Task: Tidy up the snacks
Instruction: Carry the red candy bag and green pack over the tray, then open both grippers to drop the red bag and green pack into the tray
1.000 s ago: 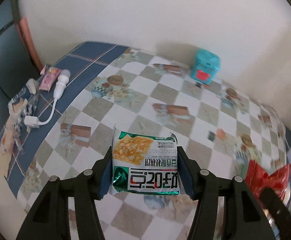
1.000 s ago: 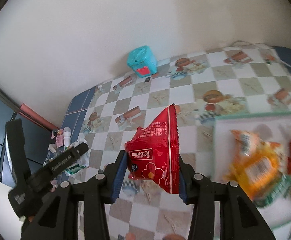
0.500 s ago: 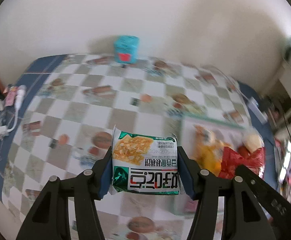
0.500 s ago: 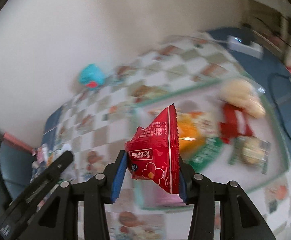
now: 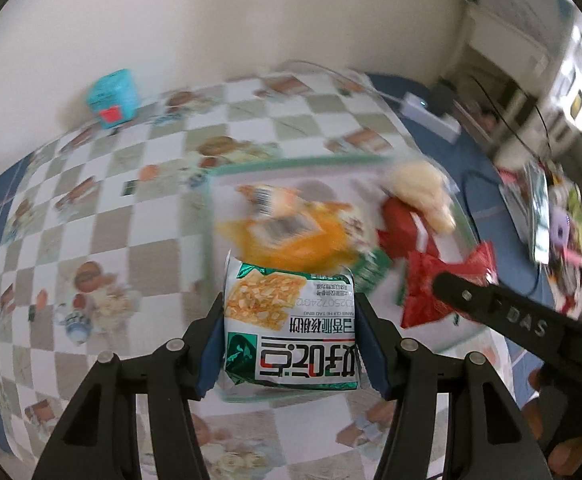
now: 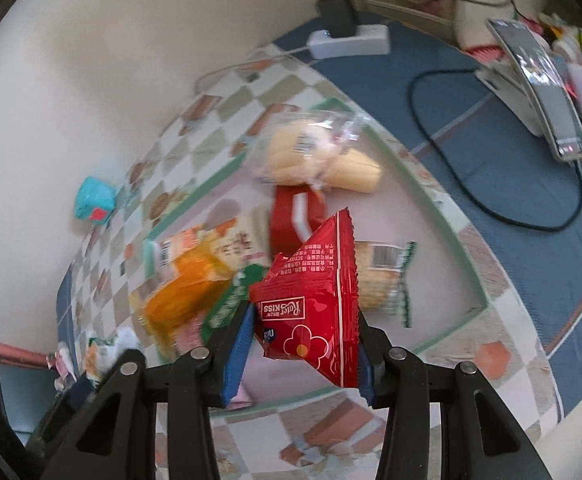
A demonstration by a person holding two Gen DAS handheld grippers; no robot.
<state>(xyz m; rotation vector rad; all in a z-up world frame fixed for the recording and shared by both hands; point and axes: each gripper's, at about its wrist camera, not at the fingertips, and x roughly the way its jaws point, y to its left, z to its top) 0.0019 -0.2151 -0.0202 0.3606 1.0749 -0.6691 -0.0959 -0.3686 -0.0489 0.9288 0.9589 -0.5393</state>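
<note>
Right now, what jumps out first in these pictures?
Each gripper clamps a snack: the left gripper a green-and-white cracker pack, the right gripper a shiny red packet. Both hang above a green-rimmed tray piled with snacks on the checkered tablecloth.

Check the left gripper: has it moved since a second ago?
Yes. The left gripper, shut on the green-and-white packet, has swung from bare tablecloth to the green-rimmed tray; the teal box now sits far left.
</note>
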